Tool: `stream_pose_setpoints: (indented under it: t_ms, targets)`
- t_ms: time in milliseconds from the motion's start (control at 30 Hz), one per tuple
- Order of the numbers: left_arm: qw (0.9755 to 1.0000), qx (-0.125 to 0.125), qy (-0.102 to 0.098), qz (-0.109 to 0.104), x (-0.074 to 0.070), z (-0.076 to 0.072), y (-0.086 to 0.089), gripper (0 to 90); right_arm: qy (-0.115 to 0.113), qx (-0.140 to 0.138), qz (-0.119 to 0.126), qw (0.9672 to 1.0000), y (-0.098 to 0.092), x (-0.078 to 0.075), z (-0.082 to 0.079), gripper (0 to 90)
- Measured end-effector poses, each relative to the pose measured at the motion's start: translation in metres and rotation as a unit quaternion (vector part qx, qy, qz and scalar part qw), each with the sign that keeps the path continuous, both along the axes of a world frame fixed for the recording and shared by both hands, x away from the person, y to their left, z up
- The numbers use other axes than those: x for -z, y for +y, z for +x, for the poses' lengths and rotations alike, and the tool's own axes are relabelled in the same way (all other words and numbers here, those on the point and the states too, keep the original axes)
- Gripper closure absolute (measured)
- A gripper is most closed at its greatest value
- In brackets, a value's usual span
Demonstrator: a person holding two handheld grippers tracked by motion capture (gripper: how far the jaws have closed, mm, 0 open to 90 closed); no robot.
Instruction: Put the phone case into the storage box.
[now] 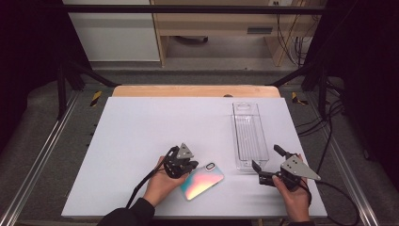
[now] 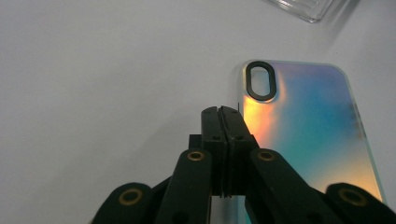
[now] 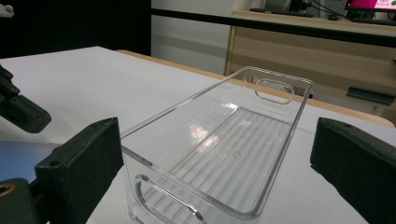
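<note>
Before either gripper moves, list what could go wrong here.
1. The left gripper is shut with its tips at the edge of the iridescent phone case; it may push the flat case along rather than lift it.
2. The right gripper stands open around the clear plastic bin; closing may skid or tip it.

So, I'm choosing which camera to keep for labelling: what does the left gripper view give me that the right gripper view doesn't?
Left gripper view alone: the left gripper with jaws pressed shut at the phone case's edge, and the black camera cutout.
Right gripper view alone: the right gripper open towards the near end of the clear bin, plus the bin's ribbed floor and handle slots.
Shared: the iridescent phone case, part of the bin, the white table.
</note>
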State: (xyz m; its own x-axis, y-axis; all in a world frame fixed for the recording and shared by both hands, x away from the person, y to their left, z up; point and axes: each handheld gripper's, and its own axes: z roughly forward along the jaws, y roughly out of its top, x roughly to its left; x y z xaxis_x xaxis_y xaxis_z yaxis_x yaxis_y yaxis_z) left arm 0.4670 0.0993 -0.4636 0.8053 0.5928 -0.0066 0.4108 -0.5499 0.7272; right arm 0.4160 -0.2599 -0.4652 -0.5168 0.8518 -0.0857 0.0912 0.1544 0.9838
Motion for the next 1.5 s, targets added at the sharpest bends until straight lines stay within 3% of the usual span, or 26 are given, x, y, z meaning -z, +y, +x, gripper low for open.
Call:
stream_pose_setpoints:
  t_ms: [100, 200, 233, 300, 467, 600, 967, 1167, 1333, 1500]
  targets:
    - [0.9998, -0.013, -0.017, -0.006, -0.006, -0.005, 0.005, 79.2, 0.001, -0.001, -0.001, 1.0, 0.0, 0.001, 0.0, 2.8]
    - [0.9992, -0.02, -0.032, -0.011, -0.011, -0.009, 0.008, 64.6, 0.001, -0.001, -0.002, 1.0, 0.001, 0.001, 0.0, 2.8]
    - [0.9989, -0.022, -0.038, -0.016, -0.013, -0.011, 0.01, 64.6, 0.001, -0.001, -0.001, 1.0, 0.001, 0.001, 0.0, 2.8]
    - [0.9982, -0.028, -0.05, -0.017, -0.017, -0.015, 0.012, 52.4, 0.002, 0.0, 0.001, 1.0, 0.001, 0.001, 0.0, 2.8]
    - [0.997, -0.04, -0.061, -0.025, -0.025, -0.025, 0.018, 23.7, 0.004, 0.0, 0.002, 1.0, 0.001, 0.001, 0.001, 2.7]
    - [0.9973, -0.042, -0.051, -0.031, -0.029, -0.031, 0.022, 11.2, 0.005, 0.001, 0.003, 1.0, 0.001, 0.001, 0.002, 2.7]
    - [0.9984, -0.029, -0.037, -0.033, -0.034, -0.041, 0.03, 4.9, 0.015, 0.002, 0.017, 0.9998, 0.0, 0.001, 0.003, 2.8]
    - [0.9994, -0.01, -0.03, -0.018, -0.032, -0.042, 0.024, 4.4, 0.015, 0.003, 0.015, 0.9998, -0.001, 0.001, 0.001, 2.8]
    - [0.9998, 0.001, -0.015, 0.011, -0.025, -0.043, 0.018, 5.0, 0.013, 0.004, 0.016, 0.9998, -0.003, 0.001, 0.0, 2.9]
    - [0.9997, 0.012, -0.002, 0.021, -0.022, -0.046, 0.012, 4.6, 0.014, 0.002, 0.016, 0.9998, -0.002, 0.001, 0.001, 2.8]
